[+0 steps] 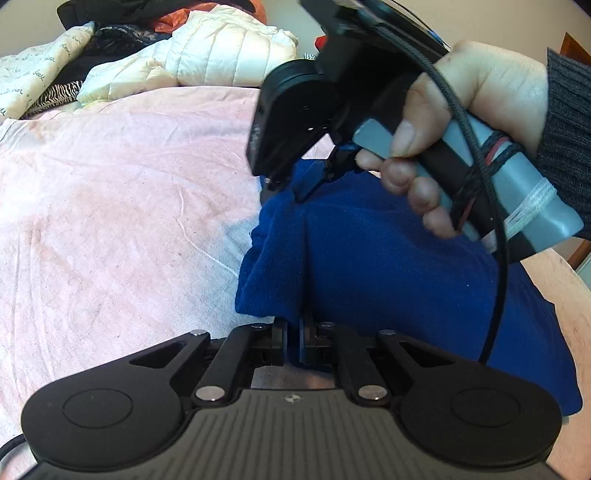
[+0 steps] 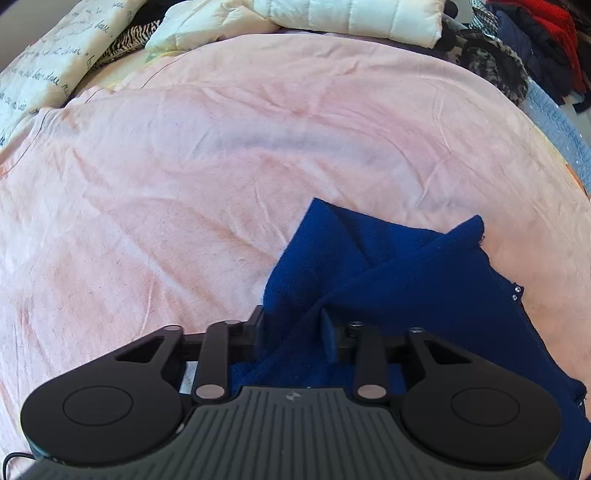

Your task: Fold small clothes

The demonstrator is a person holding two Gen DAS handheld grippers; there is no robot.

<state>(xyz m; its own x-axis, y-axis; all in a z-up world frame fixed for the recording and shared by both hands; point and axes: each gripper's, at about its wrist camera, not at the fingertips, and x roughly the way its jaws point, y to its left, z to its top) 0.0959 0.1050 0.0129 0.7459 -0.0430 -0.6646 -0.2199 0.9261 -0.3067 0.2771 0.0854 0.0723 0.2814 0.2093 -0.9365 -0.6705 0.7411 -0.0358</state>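
Observation:
A dark blue fleece garment (image 1: pixel 369 266) lies partly folded on a pink sheet (image 1: pixel 110 203). My left gripper (image 1: pixel 293 332) is shut on its near edge, the cloth pinched between the jaws. My right gripper (image 1: pixel 295 184) shows in the left wrist view, held in a hand above the garment's far edge. In the right wrist view the blue garment (image 2: pixel 406 280) bunches between the jaws of my right gripper (image 2: pixel 291 325), which stand partly closed on a fold of it.
A cream puffer jacket (image 1: pixel 207 55) and a pile of other clothes (image 1: pixel 110 33) lie at the far side of the bed. More dark and red clothes (image 2: pixel 524 44) are heaped at the far right. A script-printed pillow (image 2: pixel 44 62) lies far left.

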